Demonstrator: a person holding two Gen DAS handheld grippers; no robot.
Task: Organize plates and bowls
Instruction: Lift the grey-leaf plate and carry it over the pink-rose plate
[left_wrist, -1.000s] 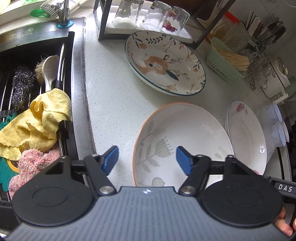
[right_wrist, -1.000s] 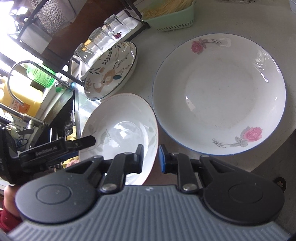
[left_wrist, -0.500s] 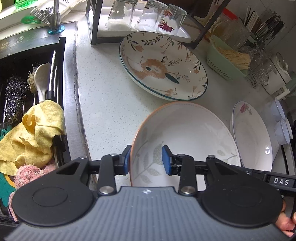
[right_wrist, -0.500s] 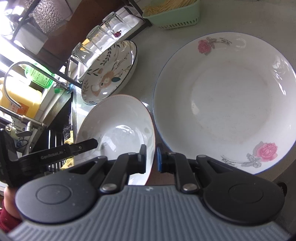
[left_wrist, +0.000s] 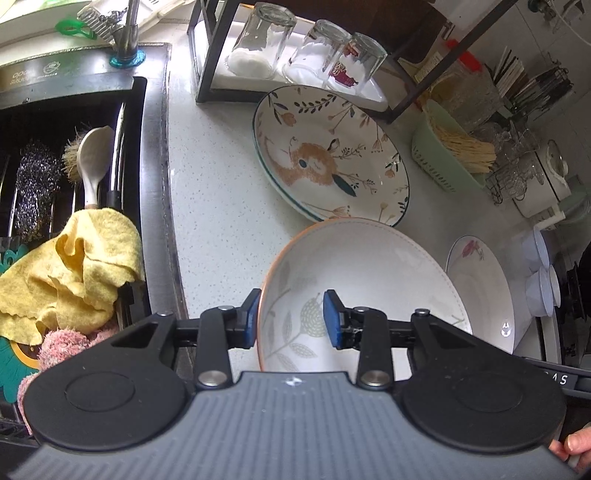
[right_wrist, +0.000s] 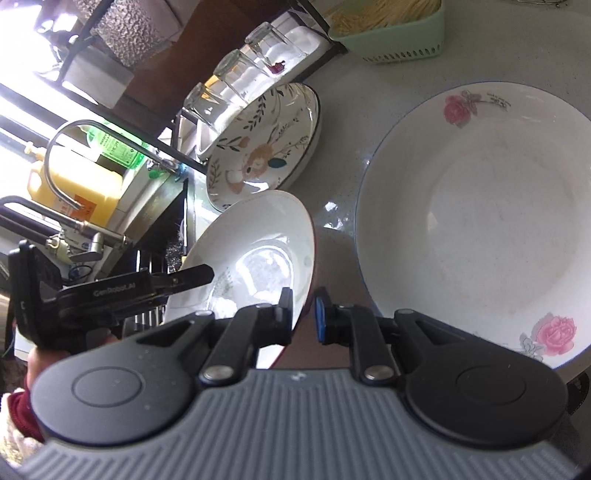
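Speckled tabletop (left_wrist: 221, 206) beside the sink carries three dishes. Since a second ago, the left gripper (left_wrist: 290, 319) has narrowed onto the bowl's (left_wrist: 369, 280) rim, opposite the right gripper (right_wrist: 303, 314) pinching it; at lower centre, it tilts, seemingly lifting.

Bright daylight, window glare — fisheye-warped edges

1. "GenRobot.AI" is printed in pale letters on the black body of the left gripper (right_wrist: 122, 291), seen from the right wrist view.
2. The letters "AS" show on a black bar (left_wrist: 565, 378) at the right edge of the left wrist view; the rest is cut off.
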